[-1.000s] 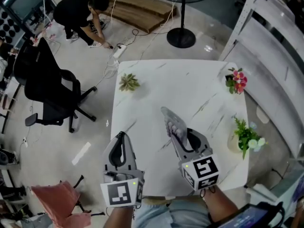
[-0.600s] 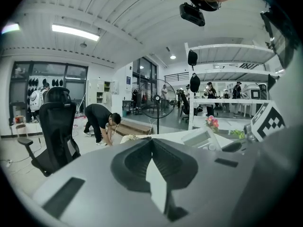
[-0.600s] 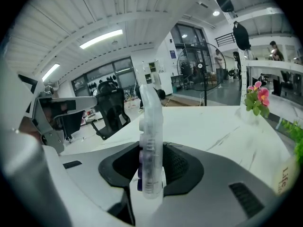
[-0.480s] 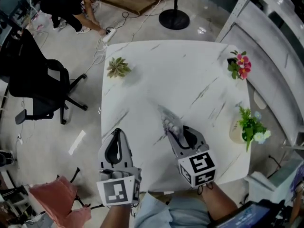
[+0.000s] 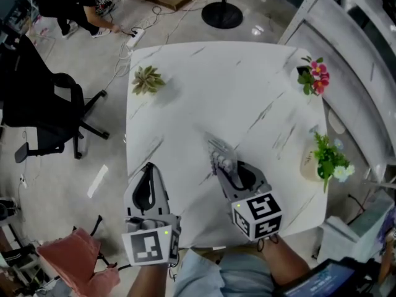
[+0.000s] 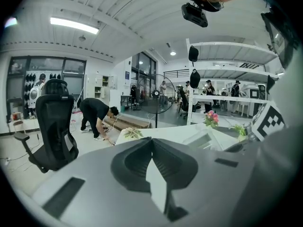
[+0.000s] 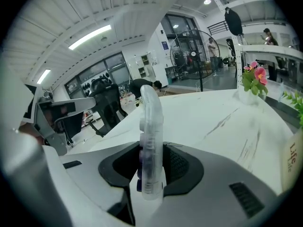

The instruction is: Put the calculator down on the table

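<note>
My right gripper is shut on a clear plastic calculator, which stands on its edge and juts forward over the near middle of the white marble table. In the right gripper view the calculator rises upright between the dark pads, its buttons facing left. The left gripper hovers at the table's near left edge with nothing in it. Its jaws meet at the tips in the left gripper view.
A small succulent sits at the far left of the table, pink flowers at the far right, a green plant in a vase at the right edge. A black office chair and a crouching person are left of the table.
Both grippers have sunk toward the table, and the calculator in the right one has come down with them. Neither pair of jaws has changed.
</note>
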A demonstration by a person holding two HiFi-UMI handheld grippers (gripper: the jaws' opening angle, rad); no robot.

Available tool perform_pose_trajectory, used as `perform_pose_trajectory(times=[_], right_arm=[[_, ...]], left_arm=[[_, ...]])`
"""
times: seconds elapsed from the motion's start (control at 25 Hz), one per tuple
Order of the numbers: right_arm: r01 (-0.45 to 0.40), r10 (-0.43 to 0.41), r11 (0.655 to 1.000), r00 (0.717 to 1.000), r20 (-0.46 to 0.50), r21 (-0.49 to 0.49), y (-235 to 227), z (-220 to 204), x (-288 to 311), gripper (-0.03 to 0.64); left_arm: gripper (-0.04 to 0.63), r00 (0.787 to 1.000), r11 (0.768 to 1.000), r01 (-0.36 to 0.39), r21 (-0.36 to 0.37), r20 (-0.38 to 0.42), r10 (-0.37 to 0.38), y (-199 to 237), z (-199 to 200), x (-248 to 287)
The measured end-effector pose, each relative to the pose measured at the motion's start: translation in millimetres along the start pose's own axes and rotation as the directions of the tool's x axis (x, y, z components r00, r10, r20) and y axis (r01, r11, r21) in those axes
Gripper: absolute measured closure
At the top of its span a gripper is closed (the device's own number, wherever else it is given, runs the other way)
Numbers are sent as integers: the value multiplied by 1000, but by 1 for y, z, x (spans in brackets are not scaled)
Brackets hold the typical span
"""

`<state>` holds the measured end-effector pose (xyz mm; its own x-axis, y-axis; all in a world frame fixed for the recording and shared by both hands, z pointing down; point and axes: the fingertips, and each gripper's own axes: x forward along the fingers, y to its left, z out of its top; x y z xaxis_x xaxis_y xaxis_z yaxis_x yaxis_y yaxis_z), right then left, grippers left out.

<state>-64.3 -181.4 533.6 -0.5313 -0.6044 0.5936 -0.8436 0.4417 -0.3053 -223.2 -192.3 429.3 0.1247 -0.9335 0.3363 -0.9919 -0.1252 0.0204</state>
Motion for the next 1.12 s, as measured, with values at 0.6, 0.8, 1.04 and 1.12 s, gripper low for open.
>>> perform_pose_trajectory(times=[0.6, 0.8, 1.04, 1.12], right_arm=[[14, -9, 987, 999, -33, 159, -14, 9, 15, 468], [11, -2, 979, 999, -40, 205, -21, 12, 22, 468], [9, 1, 971, 999, -42, 239, -26, 16, 29, 468], [9, 2, 969, 999, -43, 248, -27, 17, 32, 466]], left_arm=[[588, 1000, 1000, 1, -20, -29, -2, 6, 4, 9], [588, 1000, 1000, -9, -6, -10, 9, 10, 9, 17], [588, 999, 1000, -9, -24, -31, 9, 12, 6, 22], [588, 999, 999, -9, -34, -41, 8, 12, 5, 24]])
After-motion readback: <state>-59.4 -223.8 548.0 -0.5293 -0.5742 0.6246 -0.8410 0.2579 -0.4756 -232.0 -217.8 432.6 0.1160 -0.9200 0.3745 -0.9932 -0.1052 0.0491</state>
